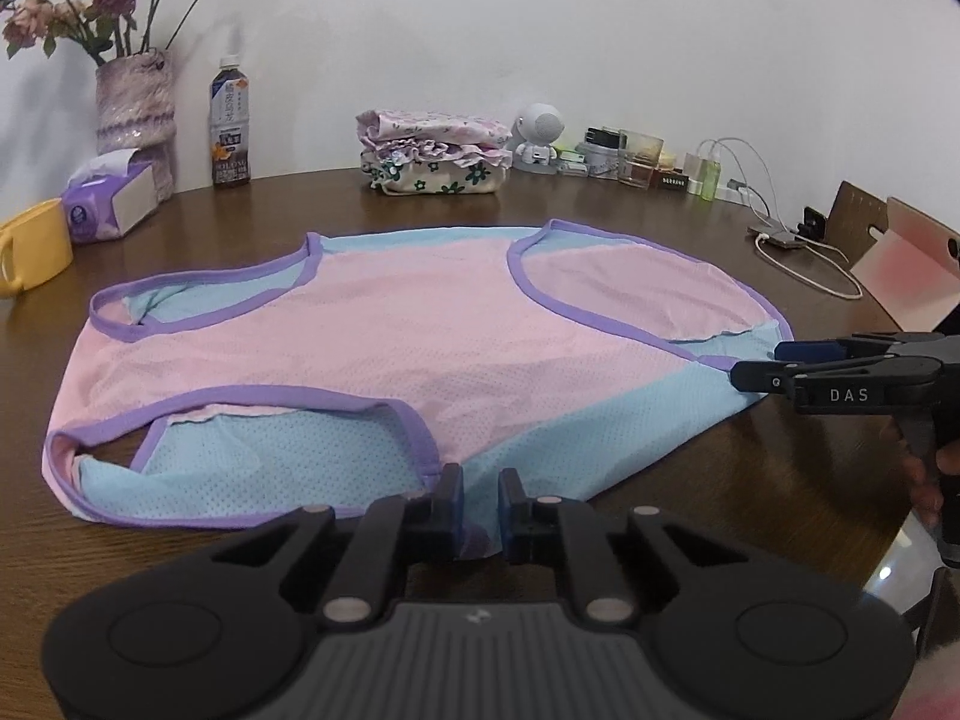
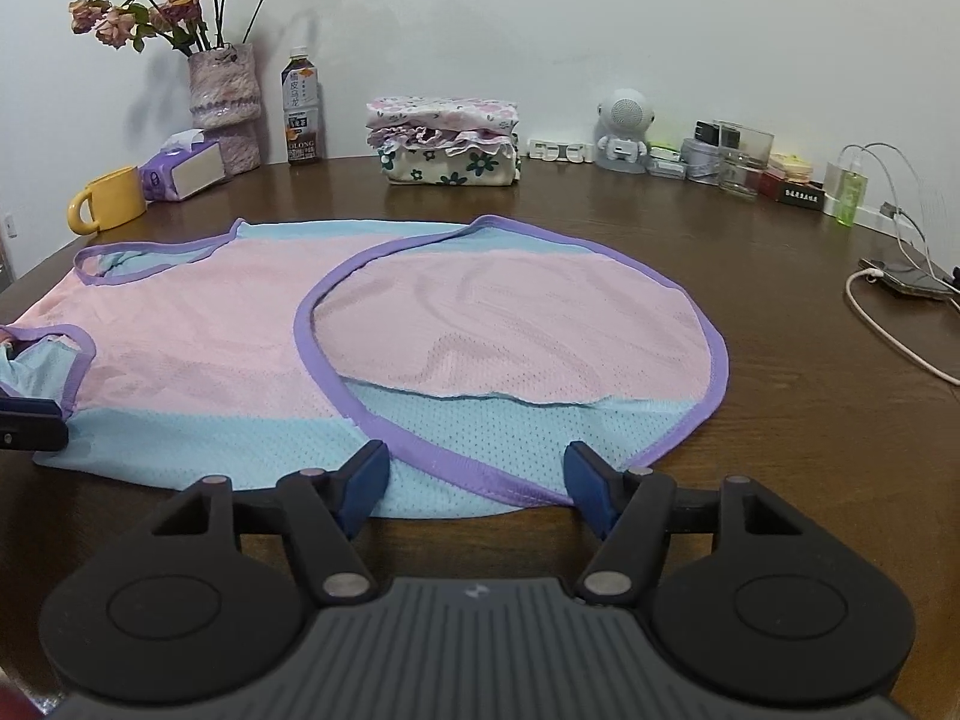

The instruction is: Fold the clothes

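The vest [image 1: 384, 348] is spread flat near the desk's [image 2: 780, 420] front edge. Its hem is pinched by the left tongs [image 1: 480, 498]. The right tongs [image 2: 477, 480] are held spread over the hem, nothing gripped.

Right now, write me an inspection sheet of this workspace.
Surface: dark brown wooden table, no spills seen.
Job's things: pink-and-blue mesh vest with purple trim lies spread flat; stack of folded floral clothes at the back by the wall.
Clutter: yellow mug, purple tissue box, bottled tea, vase of dried roses, white robot figurine, small jars.
Grippers: left gripper has its jaws pinched on the vest's near edge; right gripper has jaws open astride the hem.
Cables: white charging cable to a phone, at the right.
Surroundings: plain white wall.
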